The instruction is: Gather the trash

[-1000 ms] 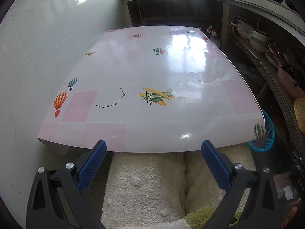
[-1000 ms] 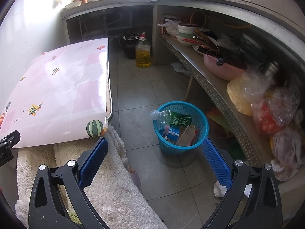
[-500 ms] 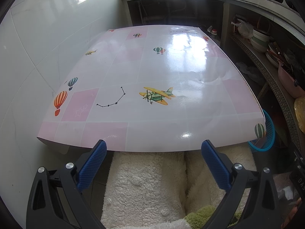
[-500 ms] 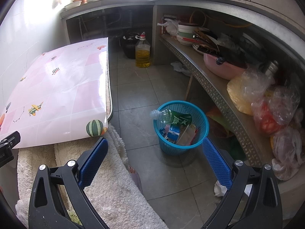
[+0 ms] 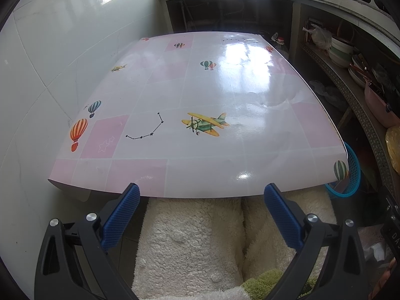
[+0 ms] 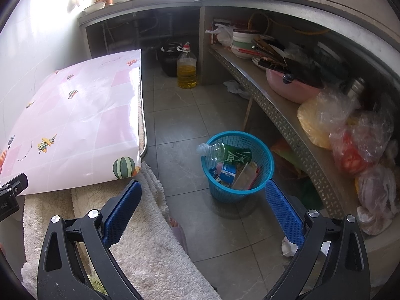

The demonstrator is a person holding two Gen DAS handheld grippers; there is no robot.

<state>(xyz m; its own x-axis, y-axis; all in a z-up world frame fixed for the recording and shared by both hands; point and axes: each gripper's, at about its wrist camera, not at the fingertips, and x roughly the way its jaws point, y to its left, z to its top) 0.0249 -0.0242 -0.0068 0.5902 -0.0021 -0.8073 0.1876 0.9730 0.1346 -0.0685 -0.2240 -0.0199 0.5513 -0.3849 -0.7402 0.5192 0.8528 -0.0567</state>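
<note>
Gaping empty, both tongs: left tongs (image 5: 202, 196) facing table (image 5: 200, 87), right tongs (image 6: 203, 193) just before trash-filled basket (image 6: 260, 190).

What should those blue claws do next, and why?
Probably reach the right gripper down to the crumpled white scrap on the floor by the shelf. Both grippers are open and empty, the table is bare, and the blue basket already holds a bottle and wrappers.

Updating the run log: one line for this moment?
left tool: open, empty | right tool: open, empty | basket: holds bottle | table: bare
</note>
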